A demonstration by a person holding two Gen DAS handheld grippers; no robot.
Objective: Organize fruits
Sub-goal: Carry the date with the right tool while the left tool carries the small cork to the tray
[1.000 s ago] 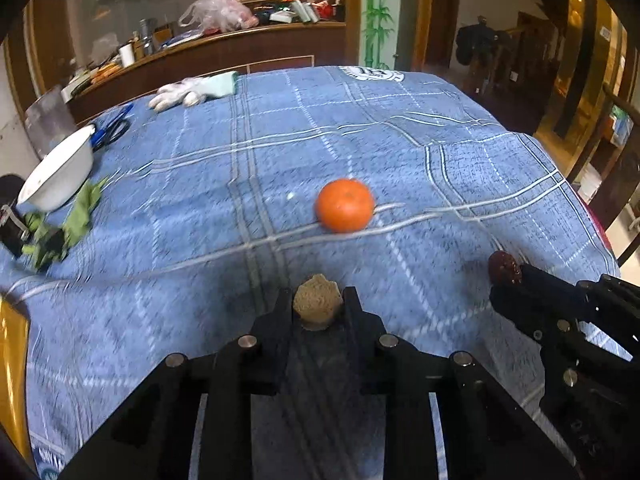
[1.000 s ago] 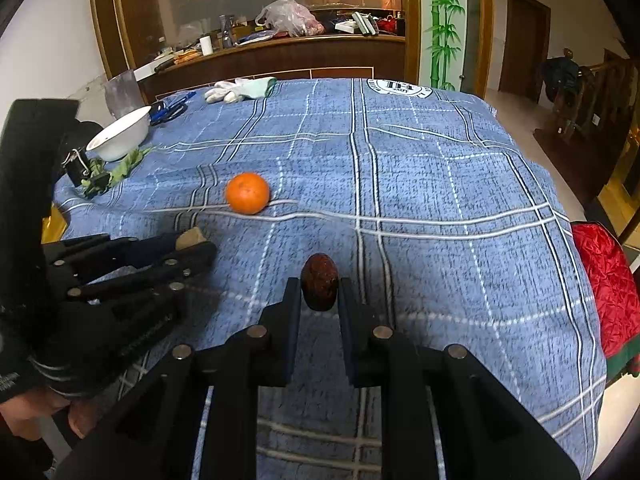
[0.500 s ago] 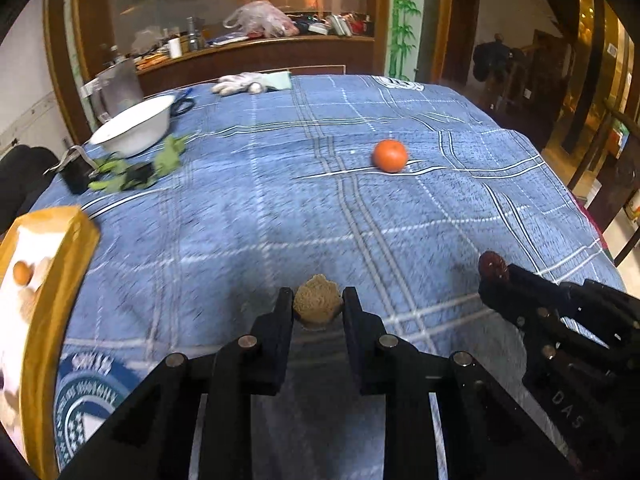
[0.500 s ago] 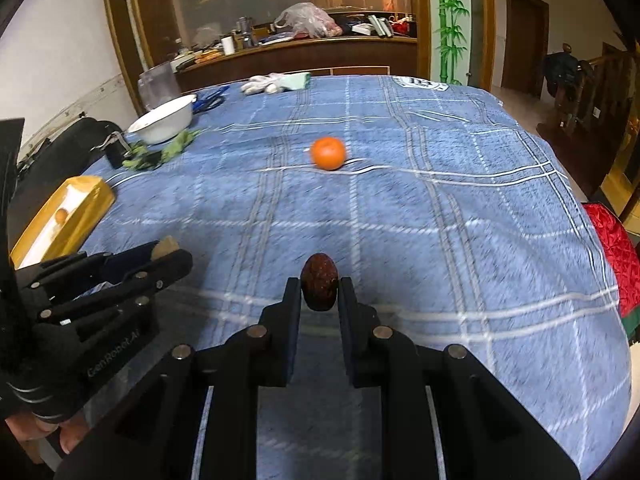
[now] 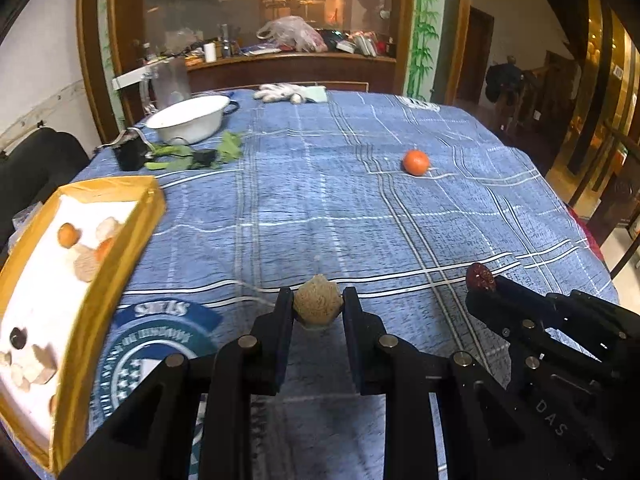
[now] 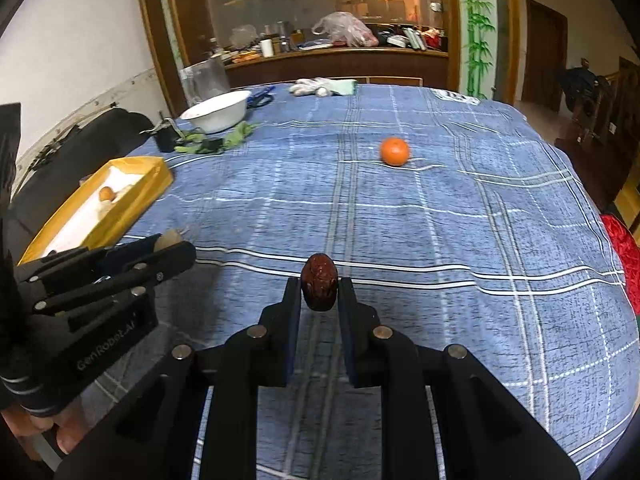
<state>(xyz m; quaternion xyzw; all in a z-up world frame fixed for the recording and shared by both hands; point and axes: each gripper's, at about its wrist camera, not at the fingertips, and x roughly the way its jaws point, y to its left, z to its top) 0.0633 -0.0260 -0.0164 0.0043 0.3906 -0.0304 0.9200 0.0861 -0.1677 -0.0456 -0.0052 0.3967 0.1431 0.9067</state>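
Observation:
My left gripper [image 5: 317, 307] is shut on a rough tan walnut [image 5: 317, 306], held above the blue checked tablecloth. My right gripper [image 6: 319, 289] is shut on a dark red date [image 6: 319, 286]; in the left wrist view that date [image 5: 481, 278] shows at the right. An orange [image 5: 416, 162] lies alone on the cloth further back, also the orange [image 6: 394, 151] in the right wrist view. A yellow-rimmed tray [image 5: 116, 256] with a white inside sits at the left and holds several small fruits and nuts. The tray [image 6: 132, 200] lies left of both grippers.
A white bowl [image 5: 188, 119] stands at the back left, with green leaves [image 5: 192, 154] and a black clip [image 5: 129, 152] beside it. White gloves [image 5: 288, 91] lie at the far edge. A cluttered wooden counter runs behind; red cloth [image 6: 624, 248] hangs off the right edge.
Both grippers have swung left and drawn back while holding their fruits. The yellow tray has come further into view at the left, and the orange now sits further off to the right.

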